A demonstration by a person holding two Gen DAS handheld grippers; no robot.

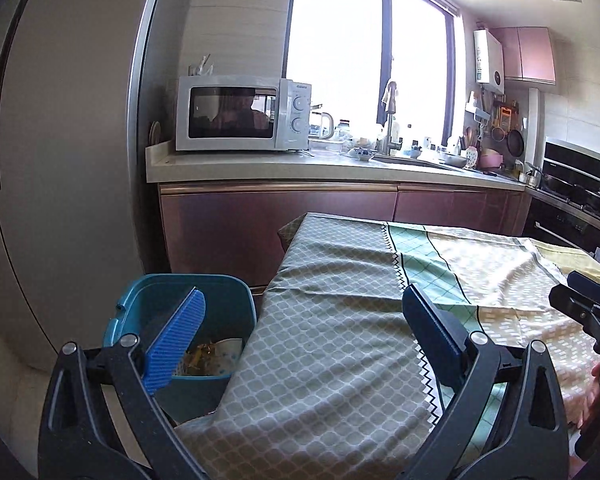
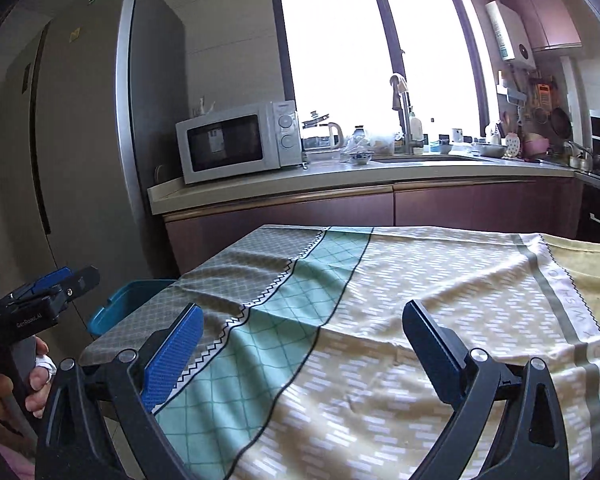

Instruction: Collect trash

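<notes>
Both our grippers, left gripper [image 1: 304, 320] and right gripper [image 2: 302, 340], hang wide open and empty over the tablecloth [image 1: 340, 300], while the trash [image 1: 208, 354] lies in the blue bin [image 1: 172, 292] just off the table's left edge, nearer our left.

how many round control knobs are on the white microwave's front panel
2. Both sit on the white microwave, on the panel right of its dark door: the upper round knob and the lower round knob directly beneath it. None seem hidden.
</notes>
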